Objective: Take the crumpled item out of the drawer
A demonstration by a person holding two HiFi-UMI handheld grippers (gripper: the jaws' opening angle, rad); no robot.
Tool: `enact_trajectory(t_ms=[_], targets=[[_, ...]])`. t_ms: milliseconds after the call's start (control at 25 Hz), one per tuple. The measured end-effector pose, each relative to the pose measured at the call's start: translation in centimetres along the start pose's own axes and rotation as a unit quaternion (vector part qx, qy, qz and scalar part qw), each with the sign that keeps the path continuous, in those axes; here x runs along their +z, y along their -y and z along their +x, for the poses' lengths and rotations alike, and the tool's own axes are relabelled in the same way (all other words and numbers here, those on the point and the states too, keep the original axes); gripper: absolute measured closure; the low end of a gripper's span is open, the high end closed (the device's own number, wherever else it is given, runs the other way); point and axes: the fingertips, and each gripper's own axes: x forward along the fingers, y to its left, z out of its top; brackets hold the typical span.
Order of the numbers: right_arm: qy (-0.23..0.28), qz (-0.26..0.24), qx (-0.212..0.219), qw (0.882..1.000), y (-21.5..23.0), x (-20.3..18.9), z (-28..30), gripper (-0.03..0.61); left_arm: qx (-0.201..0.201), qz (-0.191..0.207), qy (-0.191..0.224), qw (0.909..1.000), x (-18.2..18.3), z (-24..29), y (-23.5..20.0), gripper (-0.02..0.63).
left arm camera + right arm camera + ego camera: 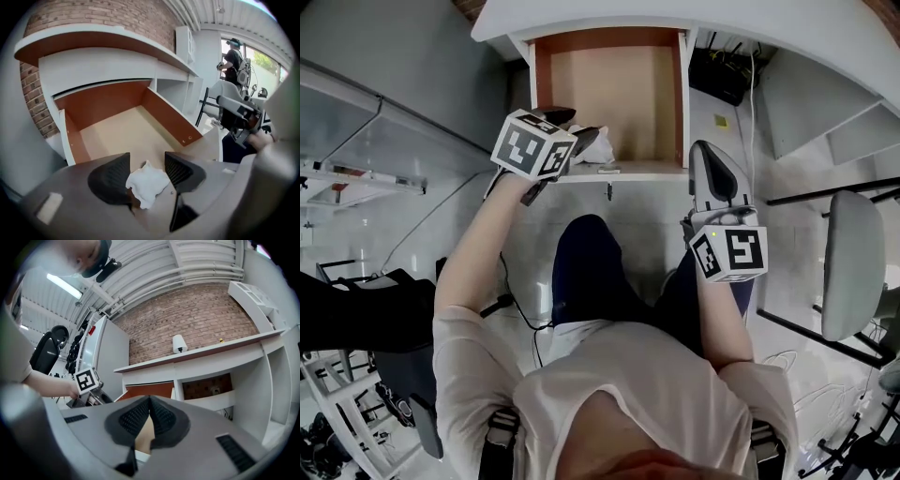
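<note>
The wooden drawer (619, 94) stands pulled out from the white desk, its floor bare. A white crumpled item (598, 147) lies at the drawer's front left corner. My left gripper (577, 127) reaches over that corner. In the left gripper view the crumpled item (147, 183) sits between the wide-spread jaws of the left gripper (146, 155), brushing the left pad (112, 178) without being squeezed. My right gripper (708, 150) hovers just outside the drawer's right front corner. In its own view the right gripper (149, 401) is shut with nothing in it.
The desk top (581, 14) overhangs the drawer's back. A black box with cables (722, 75) sits in the open shelf to the right. A grey chair (853, 262) stands at the far right. My knees are under the drawer front. A person (233, 61) stands far off.
</note>
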Motion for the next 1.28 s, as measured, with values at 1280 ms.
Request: enact_trajectory(t_ms=[1280], targets=[[0.012, 0.024, 0.016, 1.0, -0.3, -0.3, -0.5, 0.571, -0.042, 0.091, -0.262, 0.9598, -6.1, 9.0, 0.5, 0.56]])
